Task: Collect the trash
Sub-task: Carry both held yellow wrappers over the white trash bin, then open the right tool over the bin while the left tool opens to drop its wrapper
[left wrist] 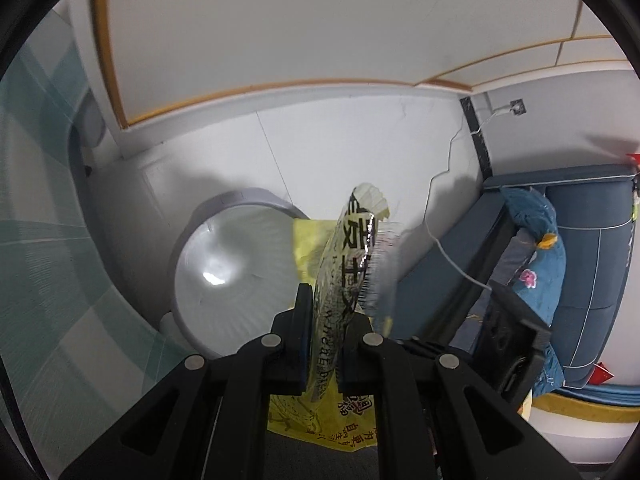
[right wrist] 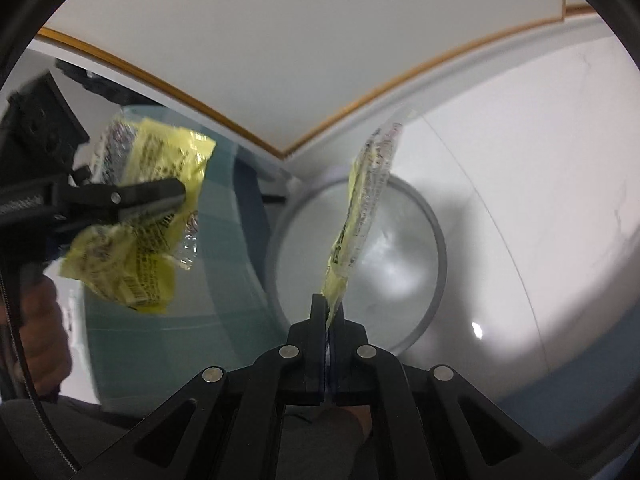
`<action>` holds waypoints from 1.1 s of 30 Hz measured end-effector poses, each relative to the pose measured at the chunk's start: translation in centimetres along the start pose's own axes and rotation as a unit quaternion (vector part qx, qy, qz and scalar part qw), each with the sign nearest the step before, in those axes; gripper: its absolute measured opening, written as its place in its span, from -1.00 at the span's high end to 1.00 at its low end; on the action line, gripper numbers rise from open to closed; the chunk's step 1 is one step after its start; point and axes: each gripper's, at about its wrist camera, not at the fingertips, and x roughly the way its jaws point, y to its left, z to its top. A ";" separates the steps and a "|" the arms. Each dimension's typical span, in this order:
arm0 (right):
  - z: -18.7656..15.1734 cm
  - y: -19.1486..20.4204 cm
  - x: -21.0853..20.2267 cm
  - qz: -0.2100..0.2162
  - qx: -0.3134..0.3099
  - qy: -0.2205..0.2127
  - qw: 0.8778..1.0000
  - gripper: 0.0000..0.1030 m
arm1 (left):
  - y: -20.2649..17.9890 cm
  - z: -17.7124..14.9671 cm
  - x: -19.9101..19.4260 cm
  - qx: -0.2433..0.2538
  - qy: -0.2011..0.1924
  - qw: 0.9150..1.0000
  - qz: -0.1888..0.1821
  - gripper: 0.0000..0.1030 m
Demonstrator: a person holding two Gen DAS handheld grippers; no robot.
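Note:
In the left wrist view my left gripper (left wrist: 330,312) is shut on a yellow and clear plastic wrapper (left wrist: 352,256) with black print, which sticks up past the fingers. A round grey-rimmed trash bin (left wrist: 188,248) with a clear liner stands just beyond, to the left. The right wrist view shows my right gripper (right wrist: 329,308) shut on a thin yellow and clear wrapper (right wrist: 360,216) that stands edge-on above the bin (right wrist: 436,240). At its left, the left gripper (right wrist: 176,196) holds its crumpled yellow wrapper (right wrist: 148,248) beside the bin. A hand (right wrist: 40,320) grips the left handle.
A teal checked cloth (left wrist: 48,248) lies left of the bin. At the right stands a blue sofa (left wrist: 588,264) with a blue cushion (left wrist: 536,216), and a white cable (left wrist: 444,168) runs down the white wall. A black block (left wrist: 516,340) sits at the right.

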 end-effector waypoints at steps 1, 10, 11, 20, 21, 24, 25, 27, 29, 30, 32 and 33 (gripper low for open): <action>-0.2 -0.3 0.7 0.000 0.002 0.003 1.000 0.93 | -0.2 0.0 0.0 0.000 0.004 1.000 0.002 0.89; -0.3 -1.1 1.7 0.007 0.020 0.004 1.000 0.49 | -0.6 0.5 1.7 0.003 0.026 1.000 0.012 0.89; -0.5 -1.0 1.3 0.004 0.017 0.000 1.000 0.35 | -0.7 0.6 2.0 0.003 0.028 0.999 0.015 0.89; -0.6 -1.1 -2.6 -0.012 0.018 -0.073 0.997 -0.17 | -0.6 0.7 3.2 -0.007 0.040 0.999 0.029 0.89; -0.4 -1.1 -3.0 -0.011 0.020 -0.079 0.997 -0.19 | -0.6 0.7 3.3 -0.009 0.041 0.999 0.030 0.89; -0.1 -1.2 -4.1 -0.012 0.024 -0.091 0.996 -0.36 | -0.5 0.6 3.5 -0.013 0.043 0.998 0.035 0.89; 0.0 -1.2 -4.3 -0.013 0.026 -0.094 0.995 -0.42 | -0.5 0.5 3.6 -0.014 0.047 0.998 0.035 0.89; 0.2 -1.3 -4.8 -0.012 0.028 -0.101 0.994 -0.43 | -0.6 0.4 3.8 -0.015 0.053 0.998 0.035 0.88; 0.4 -1.5 -5.7 -0.011 0.032 -0.105 0.994 -0.50 | -0.5 0.4 4.1 -0.018 0.058 0.997 0.043 0.85; 0.4 -1.5 -5.9 -0.012 0.034 -0.109 0.993 -0.52 | -0.5 0.4 4.2 -0.020 0.060 0.997 0.045 0.82; 0.4 -1.9 -6.3 -0.013 0.036 -0.115 0.993 -0.55 | -0.4 0.3 4.2 -0.027 0.060 0.997 0.047 0.62; 0.3 -2.0 -6.5 -0.012 0.037 -0.118 0.992 -0.56 | -0.4 0.3 4.2 -0.029 0.059 0.997 0.048 0.56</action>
